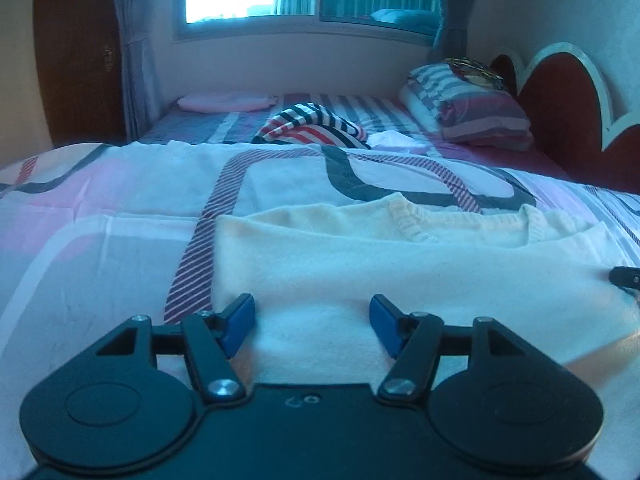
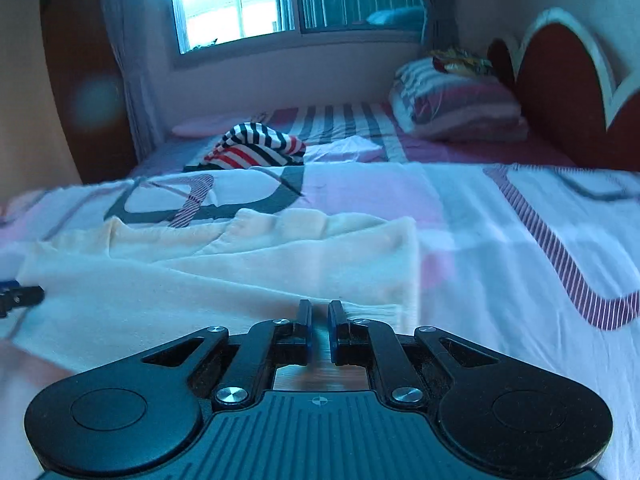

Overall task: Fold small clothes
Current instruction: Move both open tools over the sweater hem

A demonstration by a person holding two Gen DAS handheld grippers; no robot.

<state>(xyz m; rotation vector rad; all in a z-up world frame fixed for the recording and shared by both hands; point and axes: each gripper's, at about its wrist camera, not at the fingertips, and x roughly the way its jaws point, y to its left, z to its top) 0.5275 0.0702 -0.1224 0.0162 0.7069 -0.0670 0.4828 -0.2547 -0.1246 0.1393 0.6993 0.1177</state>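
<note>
A small cream knit sweater (image 1: pixel 400 272) lies flat on the patterned bedspread (image 1: pixel 120 208), its ribbed neck at the far side. My left gripper (image 1: pixel 312 324) is open, its blue pads (image 1: pixel 240 328) spread over the sweater's near hem. In the right wrist view the same sweater (image 2: pixel 240 272) lies ahead and to the left. My right gripper (image 2: pixel 319 328) is nearly closed at the sweater's near right edge; whether cloth is pinched between the pads I cannot tell. Each gripper's tip shows at the edge of the other's view (image 1: pixel 626 278) (image 2: pixel 20 298).
A crumpled red, white and navy striped garment (image 1: pixel 316 126) lies farther up the bed (image 2: pixel 260 146). Striped pillows (image 1: pixel 468 108) lean at the red headboard (image 1: pixel 568 112) on the right. A pink folded cloth (image 1: pixel 224 102) lies under the window. A wooden wardrobe (image 1: pixel 76 60) stands at left.
</note>
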